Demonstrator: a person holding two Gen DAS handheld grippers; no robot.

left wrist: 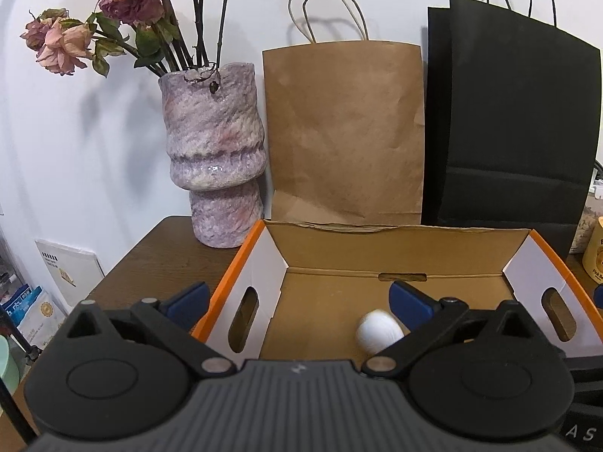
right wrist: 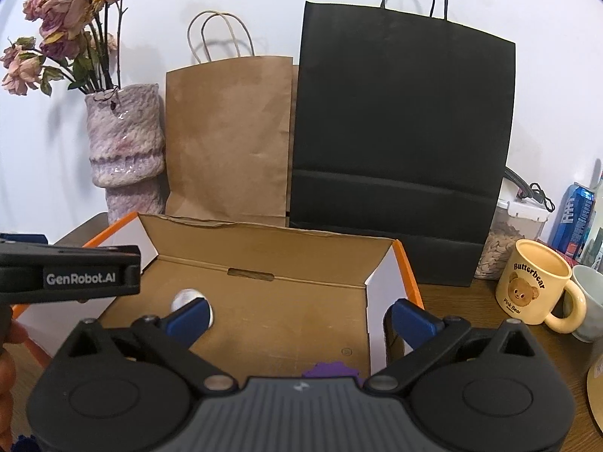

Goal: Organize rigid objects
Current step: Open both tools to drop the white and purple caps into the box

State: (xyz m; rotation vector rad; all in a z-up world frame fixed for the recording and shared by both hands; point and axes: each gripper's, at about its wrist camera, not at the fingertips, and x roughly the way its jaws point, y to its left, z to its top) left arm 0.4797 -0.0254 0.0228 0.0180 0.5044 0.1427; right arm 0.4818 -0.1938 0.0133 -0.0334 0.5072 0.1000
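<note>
On the tabletop (left wrist: 158, 260), an open box (left wrist: 377, 237) is seen — a white ball (left wrist: 378, 329) lies on its floor. Both grippers — left (left wrist: 297, 297), right (right wrist: 299, 314) — are held with jaws wide apart, nothing gripped.

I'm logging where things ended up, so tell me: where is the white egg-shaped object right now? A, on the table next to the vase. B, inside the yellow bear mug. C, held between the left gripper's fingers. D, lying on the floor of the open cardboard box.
D: the white egg-shaped object lies on the floor of the cardboard box, with the left gripper open and touching nothing.
</note>
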